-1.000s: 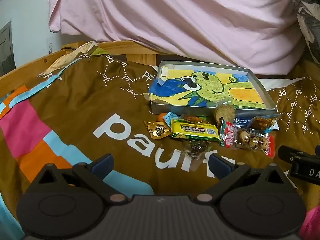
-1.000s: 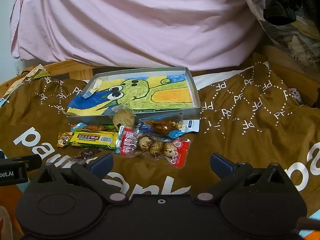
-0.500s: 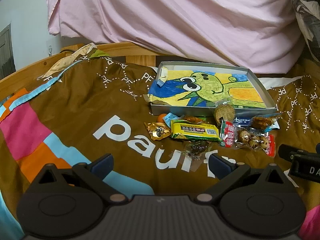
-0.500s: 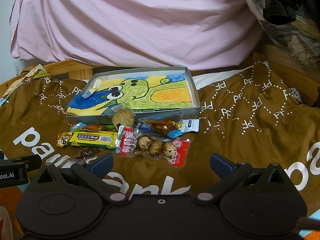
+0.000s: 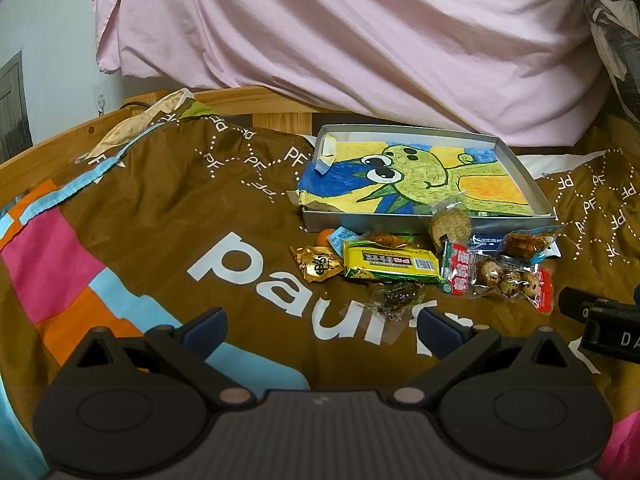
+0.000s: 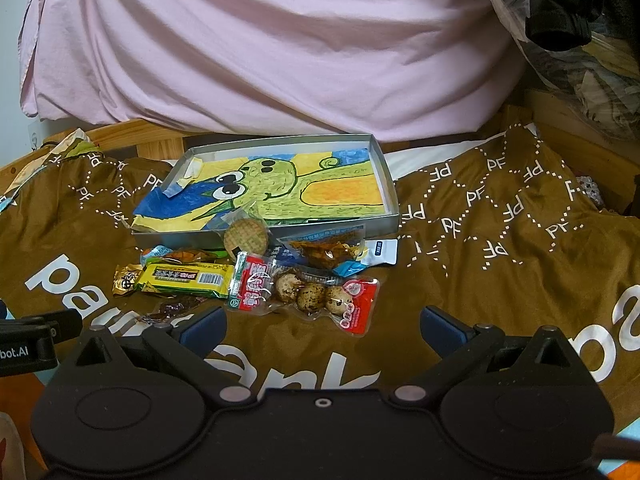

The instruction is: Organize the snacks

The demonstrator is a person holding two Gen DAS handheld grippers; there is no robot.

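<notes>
Hovering wide open, both empty, left gripper (image 5: 322,330), right gripper (image 6: 322,326), near snacks (image 6: 260,276)

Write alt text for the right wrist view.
Wrapped snacks, including a quail egg pack and a yellow bar, lie on a brown blanket before an open tray. The open right gripper holds nothing.

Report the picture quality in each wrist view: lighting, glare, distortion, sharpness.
Left wrist view: dim warm indoor light, strong fisheye bending with dark corners; the yellow snack bar stays fairly sharp, its wrapper glinting. Right wrist view: same dimness and curvature; glare on the quail egg pack, the tray readable, edges soft. Both open grippers, left and right, sit dark at the bottom.
</notes>
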